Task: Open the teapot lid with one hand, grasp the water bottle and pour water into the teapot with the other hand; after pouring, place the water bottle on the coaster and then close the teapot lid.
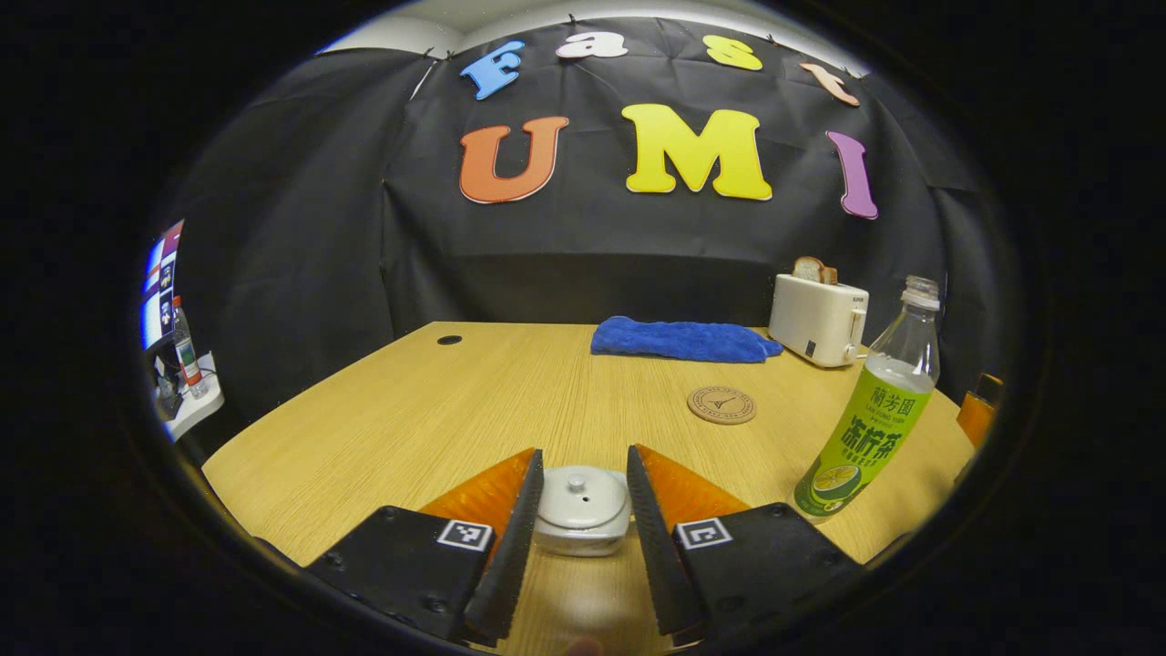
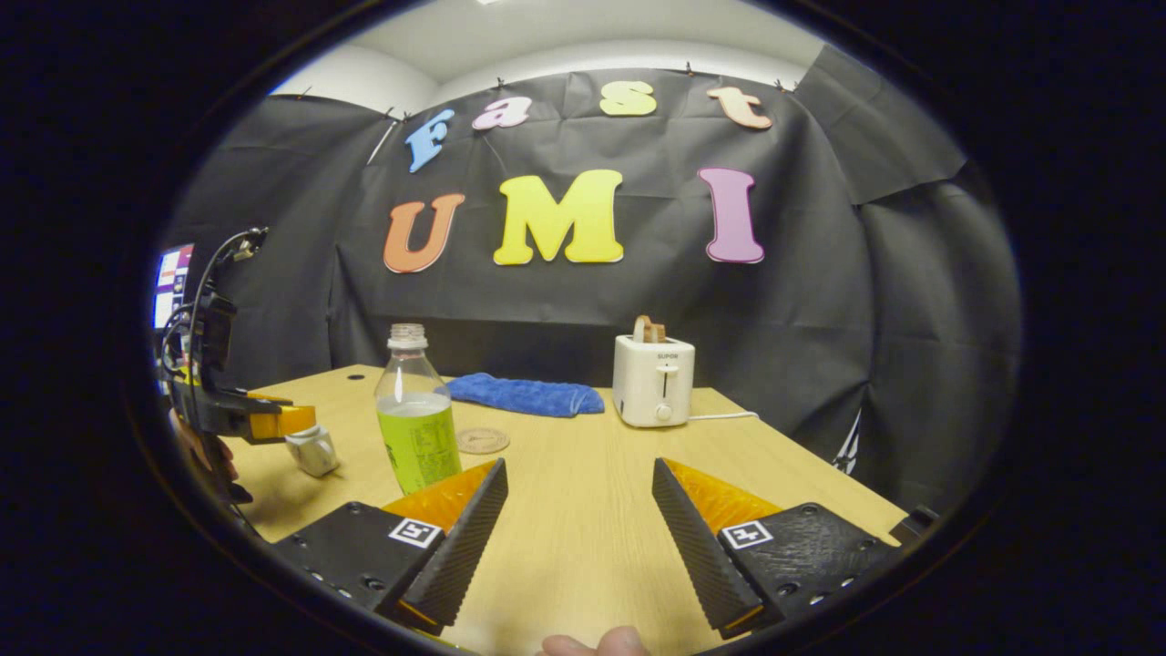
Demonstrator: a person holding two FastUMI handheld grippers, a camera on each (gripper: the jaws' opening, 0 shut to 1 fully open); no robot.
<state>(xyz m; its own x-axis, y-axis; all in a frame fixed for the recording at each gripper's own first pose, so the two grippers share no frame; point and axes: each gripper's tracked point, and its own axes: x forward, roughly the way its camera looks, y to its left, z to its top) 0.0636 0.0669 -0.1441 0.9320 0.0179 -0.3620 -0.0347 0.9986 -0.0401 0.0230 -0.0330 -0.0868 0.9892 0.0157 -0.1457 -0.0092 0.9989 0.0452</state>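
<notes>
Left gripper view: left claw (image 1: 581,497) spread wide, fingers flanking the white teapot (image 1: 583,527) on the table (image 1: 410,419), apparently short of touching it on either side, though hard to judge at this angle. Teapot lid (image 1: 579,497) seated, small knob on top, not yet lifted. Water bottle (image 1: 874,405) upright off to the right of the teapot, cap off by the look of it, liquid inside; coaster (image 1: 721,404) farther back, bare, between teapot and blue towel (image 1: 683,339). Toaster (image 1: 818,319) at the far right edge of the table.

Right gripper view: right claw (image 2: 579,506) wide open, holding nothing, aimed across bare table with the water bottle (image 2: 416,415) just beyond its left finger. Left claw (image 2: 287,424) seen at the far left, hovering right over the teapot (image 2: 312,451).

Risks from here, as judgement only. Closing at the present height likely means clamping the teapot body rather than the knob, dragging or tipping the whole pot instead of freeing the lid. Small, smooth knob: easy to pinch off-centre and drop the lid back or onto the table. Open bottle, fairly full, tall and narrow: prone to toppling and spilling if nudged by a finger before both sides press on it. Squeezing soft plastic too hard may push liquid out of the neck. Narrow teapot mouth: splashing over the rim likely with a fast tilt.
</notes>
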